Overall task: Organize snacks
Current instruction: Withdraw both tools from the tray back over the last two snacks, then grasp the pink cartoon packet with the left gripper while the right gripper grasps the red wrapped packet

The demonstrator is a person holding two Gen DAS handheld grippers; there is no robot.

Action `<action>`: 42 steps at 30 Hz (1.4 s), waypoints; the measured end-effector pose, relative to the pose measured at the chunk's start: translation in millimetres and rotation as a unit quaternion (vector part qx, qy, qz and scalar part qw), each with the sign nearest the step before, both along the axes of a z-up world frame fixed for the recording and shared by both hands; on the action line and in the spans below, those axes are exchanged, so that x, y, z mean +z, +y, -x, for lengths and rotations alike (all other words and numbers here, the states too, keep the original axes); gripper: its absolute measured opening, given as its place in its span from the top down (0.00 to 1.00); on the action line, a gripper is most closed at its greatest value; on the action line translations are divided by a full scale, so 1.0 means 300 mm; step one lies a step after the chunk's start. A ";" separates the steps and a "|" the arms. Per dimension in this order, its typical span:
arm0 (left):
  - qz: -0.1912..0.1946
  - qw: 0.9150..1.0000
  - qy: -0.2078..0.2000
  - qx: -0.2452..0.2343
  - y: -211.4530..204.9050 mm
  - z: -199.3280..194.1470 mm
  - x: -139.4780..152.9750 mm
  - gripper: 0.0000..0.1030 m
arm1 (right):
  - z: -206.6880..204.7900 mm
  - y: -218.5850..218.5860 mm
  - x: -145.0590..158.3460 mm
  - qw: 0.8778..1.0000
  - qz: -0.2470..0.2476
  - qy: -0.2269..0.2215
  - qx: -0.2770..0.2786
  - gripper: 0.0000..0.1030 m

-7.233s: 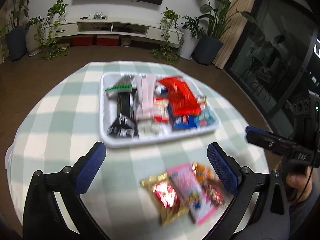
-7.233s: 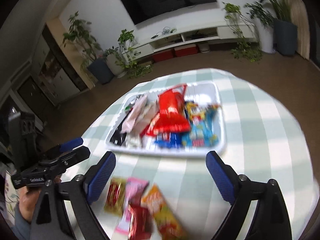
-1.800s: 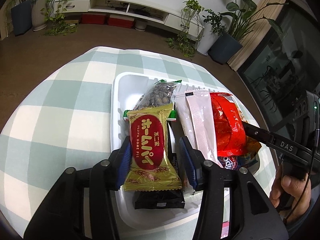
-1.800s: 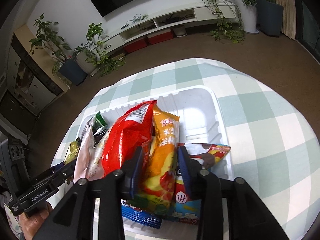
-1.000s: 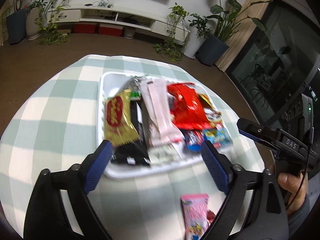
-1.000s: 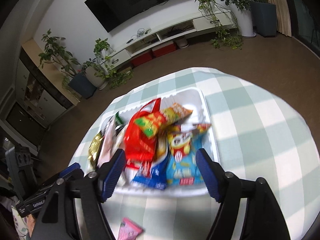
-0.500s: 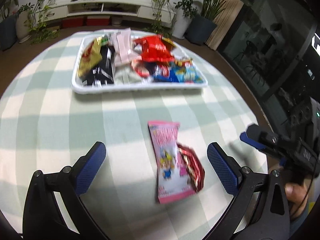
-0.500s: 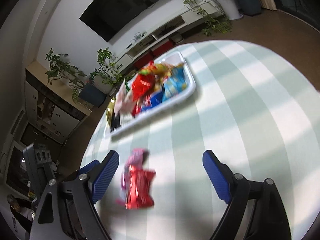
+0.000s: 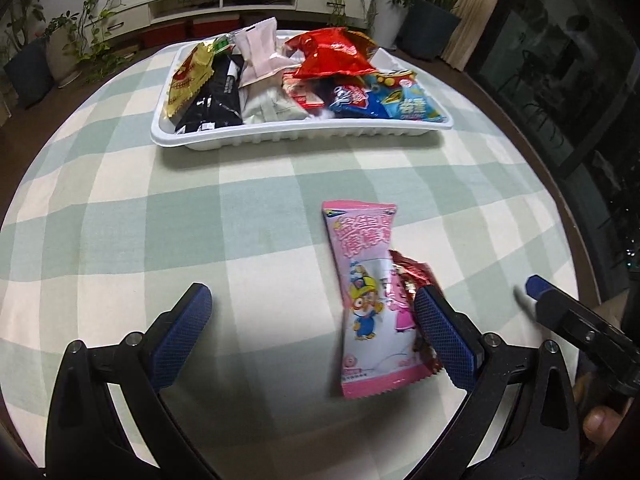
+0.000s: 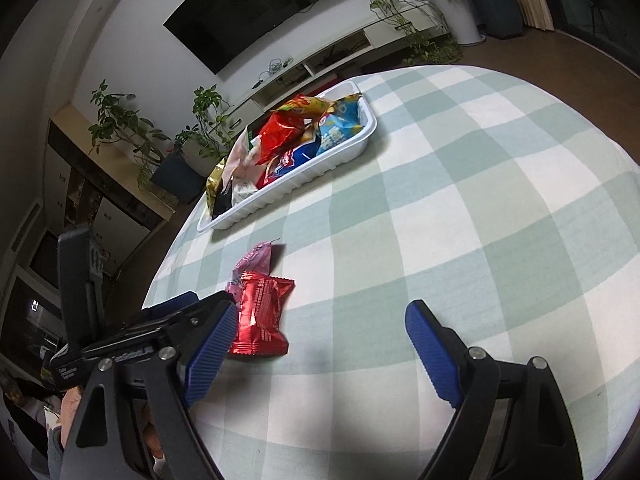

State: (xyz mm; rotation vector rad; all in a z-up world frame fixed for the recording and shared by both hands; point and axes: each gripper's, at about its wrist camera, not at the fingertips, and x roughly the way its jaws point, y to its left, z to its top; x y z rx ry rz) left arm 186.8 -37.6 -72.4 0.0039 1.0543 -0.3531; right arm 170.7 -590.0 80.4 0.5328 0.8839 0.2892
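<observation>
A white tray (image 9: 280, 136) full of snack packets sits at the far side of the checked table; it also shows in the right wrist view (image 10: 320, 168). A pink packet (image 9: 366, 280) lies on the cloth with a red packet (image 9: 416, 280) tucked under its right edge. In the right wrist view the red packet (image 10: 260, 316) lies in front of the pink one (image 10: 256, 260). My left gripper (image 9: 316, 336) is open and empty, its right finger beside the pink packet. My right gripper (image 10: 320, 352) is open and empty, its left finger next to the red packet.
The round table has a green and white checked cloth (image 9: 160, 220). Its edge curves close on the right (image 9: 560, 208). Beyond it are a TV cabinet (image 9: 224, 0), potted plants (image 9: 432, 20) and a dark glass door.
Both grippers have pulled back from the tray and dropped low over the cloth near the two loose packets. Both stay open.
</observation>
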 end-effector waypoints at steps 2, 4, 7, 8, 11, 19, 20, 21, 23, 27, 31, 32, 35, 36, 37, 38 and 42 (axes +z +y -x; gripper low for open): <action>-0.010 1.000 0.000 0.000 0.001 -0.007 -0.010 0.01 | -0.001 -0.004 -0.003 1.000 0.002 0.000 -0.001 0.15; -0.021 1.000 0.002 -0.002 -0.002 -0.014 -0.021 0.01 | 0.000 -0.003 -0.009 1.000 0.002 0.002 -0.001 0.15; -0.030 1.000 0.003 -0.007 -0.019 -0.029 -0.028 0.01 | 0.002 0.007 -0.011 1.000 0.006 0.002 0.002 0.15; -0.034 0.999 0.001 -0.011 -0.029 -0.035 -0.028 0.01 | 0.002 0.010 -0.010 1.000 0.010 0.001 0.004 0.15; -0.052 0.998 -0.001 -0.024 -0.064 -0.055 -0.031 0.12 | 0.006 0.012 -0.006 1.000 0.018 -0.004 0.004 0.15; -0.077 0.996 -0.014 -0.042 -0.084 -0.063 -0.039 0.41 | 0.006 0.023 -0.017 1.000 0.029 -0.001 0.007 0.15; -0.078 0.996 -0.015 -0.046 -0.088 -0.064 -0.037 0.47 | 0.007 0.030 -0.018 0.999 0.032 -0.001 0.009 0.15; -0.079 0.995 -0.017 -0.052 -0.096 -0.063 -0.035 0.51 | 0.008 0.033 -0.019 0.999 0.034 0.000 0.010 0.15; -0.084 0.994 -0.021 -0.064 -0.118 -0.058 -0.031 0.75 | 0.008 0.039 -0.018 0.999 0.039 -0.001 0.012 0.15; -0.098 0.991 -0.032 -0.081 -0.136 -0.037 -0.029 0.79 | 0.010 0.041 -0.019 0.999 0.047 -0.002 0.012 0.15; -0.086 0.992 -0.032 -0.082 -0.106 -0.005 -0.031 0.81 | 0.010 0.055 -0.019 0.998 0.054 -0.001 0.017 0.15; -0.081 0.993 -0.032 -0.080 -0.091 0.007 -0.031 0.81 | 0.010 0.063 -0.020 0.998 0.054 0.000 0.020 0.16; -0.061 0.995 -0.033 -0.067 -0.038 0.054 -0.036 0.81 | 0.007 0.093 -0.016 0.998 0.058 0.001 0.032 0.16; -0.053 0.996 -0.034 -0.060 -0.012 0.075 -0.038 0.81 | 0.003 0.113 -0.015 0.997 0.061 0.002 0.040 0.16; -0.049 0.997 -0.035 -0.055 0.007 0.091 -0.038 0.81 | 0.000 0.131 -0.014 0.997 0.066 0.003 0.048 0.17; -0.043 0.997 -0.035 -0.049 0.038 0.112 -0.034 0.81 | 0.000 0.147 -0.013 0.996 0.071 0.004 0.053 0.17; -0.029 0.998 -0.038 -0.028 0.118 0.177 -0.035 0.81 | -0.024 0.242 -0.034 0.991 0.112 0.020 0.074 0.17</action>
